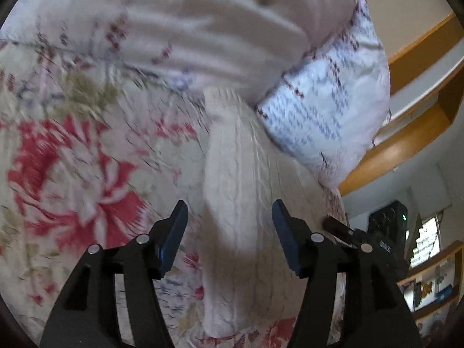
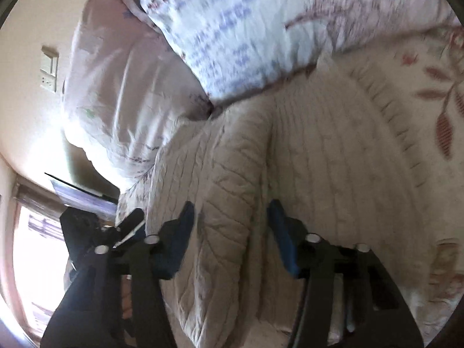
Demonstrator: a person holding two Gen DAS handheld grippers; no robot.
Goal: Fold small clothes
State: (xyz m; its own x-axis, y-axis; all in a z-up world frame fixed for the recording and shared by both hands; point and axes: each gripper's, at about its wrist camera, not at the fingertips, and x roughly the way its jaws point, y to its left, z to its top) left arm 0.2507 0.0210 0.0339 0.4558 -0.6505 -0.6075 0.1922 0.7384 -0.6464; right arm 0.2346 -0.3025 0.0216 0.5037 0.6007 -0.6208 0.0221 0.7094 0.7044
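A cream cable-knit sweater (image 1: 232, 197) lies on a floral bedspread (image 1: 72, 174). In the left wrist view a sleeve or folded edge runs away from me between the fingers. My left gripper (image 1: 229, 214) is open above it, holding nothing. In the right wrist view the same sweater (image 2: 304, 159) fills the middle, with a raised fold (image 2: 226, 174) between the fingers. My right gripper (image 2: 230, 217) is open around that fold, not closed on it. The other gripper shows at the edge of each view (image 1: 348, 232) (image 2: 116, 232).
Pillows with a blue and purple print (image 1: 327, 110) (image 2: 232, 23) lie just beyond the sweater. A pale quilt (image 1: 203, 29) is heaped behind. Wooden shelves (image 1: 420, 87) stand to the right, a window (image 2: 37, 261) to the left.
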